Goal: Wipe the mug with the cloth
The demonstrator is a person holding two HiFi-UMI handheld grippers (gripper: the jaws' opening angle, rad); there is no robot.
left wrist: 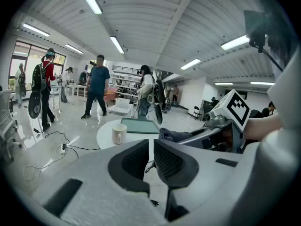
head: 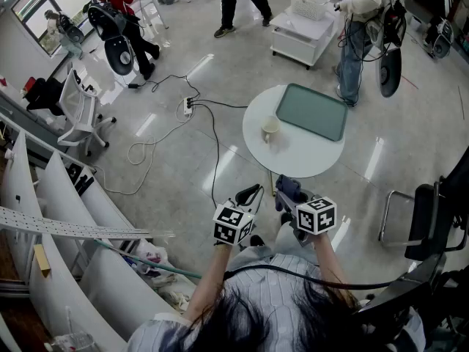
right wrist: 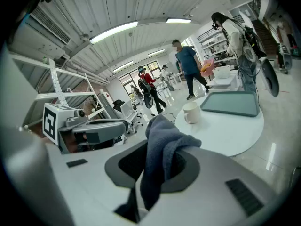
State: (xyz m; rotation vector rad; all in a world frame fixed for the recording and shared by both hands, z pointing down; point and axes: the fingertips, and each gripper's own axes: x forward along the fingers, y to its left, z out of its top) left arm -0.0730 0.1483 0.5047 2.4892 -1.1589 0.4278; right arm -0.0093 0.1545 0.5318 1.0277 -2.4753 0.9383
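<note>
Both grippers are short of the table (head: 308, 160), held up close to the person's body, so the wiping hasn't started. The right gripper (right wrist: 159, 157) is clamped on the cloth (right wrist: 164, 145). It's a grey-blue rag pinched around the middle, with one end bunched up above the jaws and the other hanging down behind them. I'd guess that's so there's a loose wad out front to rub with. The left gripper (left wrist: 149, 150) has nothing in it, and its jaws are nearly together with only a thin slit between the pads. My guess is it's meant to steady or lift the mug (head: 270, 129), in which case it has to open up first.

The mug is white and stands upright near the left edge of the round table, apart from both grippers. Its handle shows in both gripper views. I can't tell from up here whether there's anything inside. Just beside it, toward the far right edge, is a green tray (head: 311, 111) with nothing on it.

The next bit looks like reaching forward over the near edge.
</note>
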